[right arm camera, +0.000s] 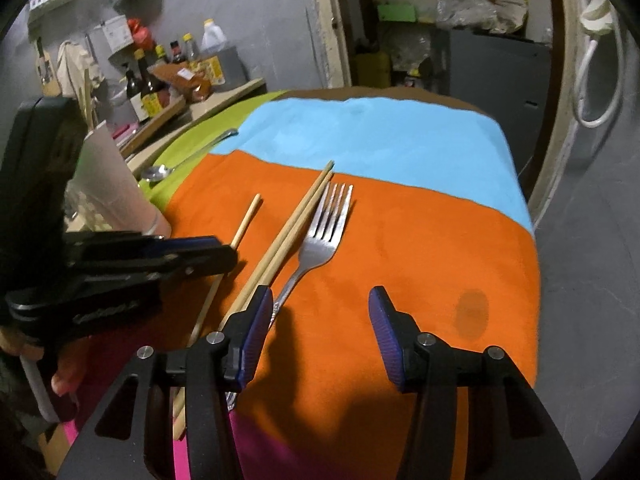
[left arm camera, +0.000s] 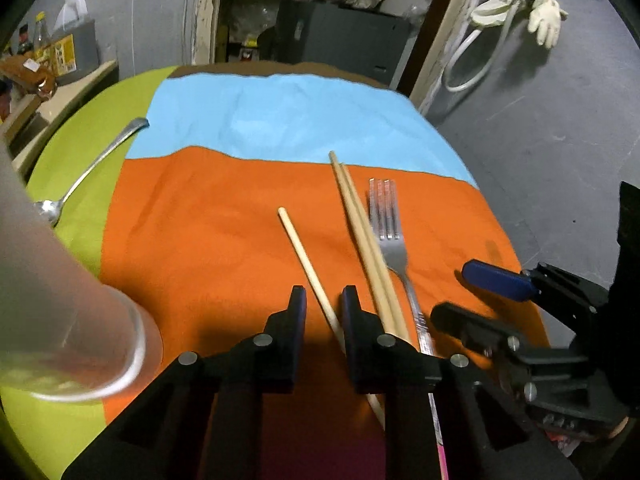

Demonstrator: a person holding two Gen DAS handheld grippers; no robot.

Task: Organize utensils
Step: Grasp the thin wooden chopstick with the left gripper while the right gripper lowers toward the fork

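Note:
A single wooden chopstick lies on the orange cloth, running between the fingers of my left gripper, which is open around it. A pair of chopsticks lies just right of it, with a metal fork beside them. A spoon lies on the green cloth at far left. A frosted glass cup stands at near left. My right gripper is open and empty above the orange cloth, right of the fork and the chopstick pair. The left gripper shows over the single chopstick.
The table is covered with blue, orange and green cloths; its right edge drops to a grey floor. A counter with bottles stands at the back left. The cup also shows in the right wrist view. A dark stain marks the orange cloth.

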